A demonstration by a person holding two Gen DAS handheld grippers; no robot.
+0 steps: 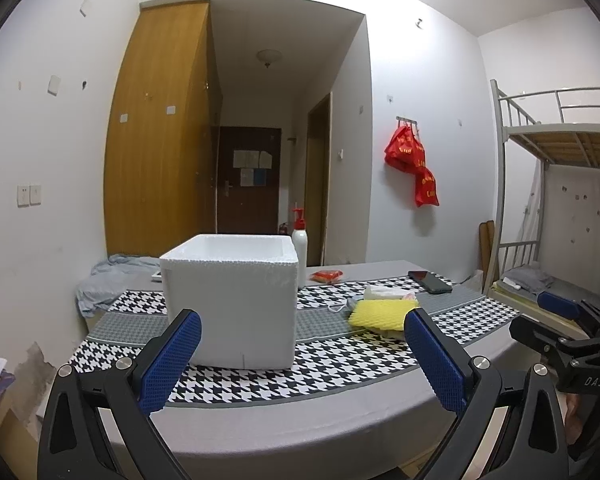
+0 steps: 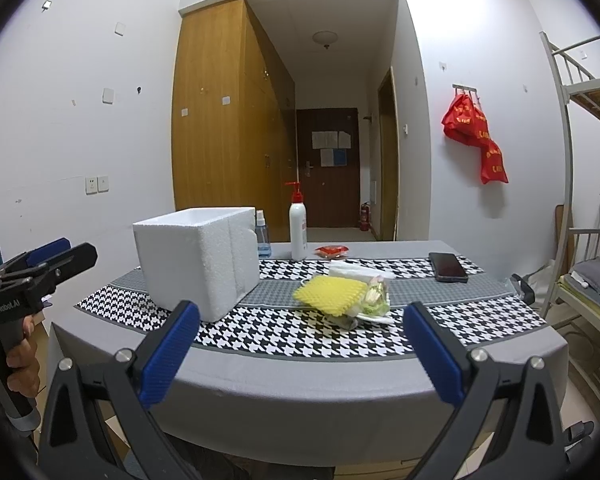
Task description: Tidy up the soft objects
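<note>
A white foam box (image 1: 236, 300) (image 2: 198, 258) stands open-topped on the houndstooth runner. To its right lies a pile of soft items: a yellow foam net (image 1: 378, 314) (image 2: 328, 292) on top, a white tissue pack (image 1: 384, 291) (image 2: 350, 269) behind it, and a clear bag with pale contents (image 2: 374, 300). My left gripper (image 1: 302, 354) is open at the table's near edge, facing the box. My right gripper (image 2: 302, 352) is open too, short of the table, facing the pile. Neither holds anything.
A black phone (image 1: 430, 281) (image 2: 447, 266) lies at the back right, a red packet (image 2: 332, 251) and a white pump bottle (image 2: 298, 232) behind the pile, a small blue spray bottle (image 2: 262, 236) behind the box. Grey cloth (image 1: 108, 280) is heaped at the table's left. A bunk bed (image 1: 560, 168) stands right.
</note>
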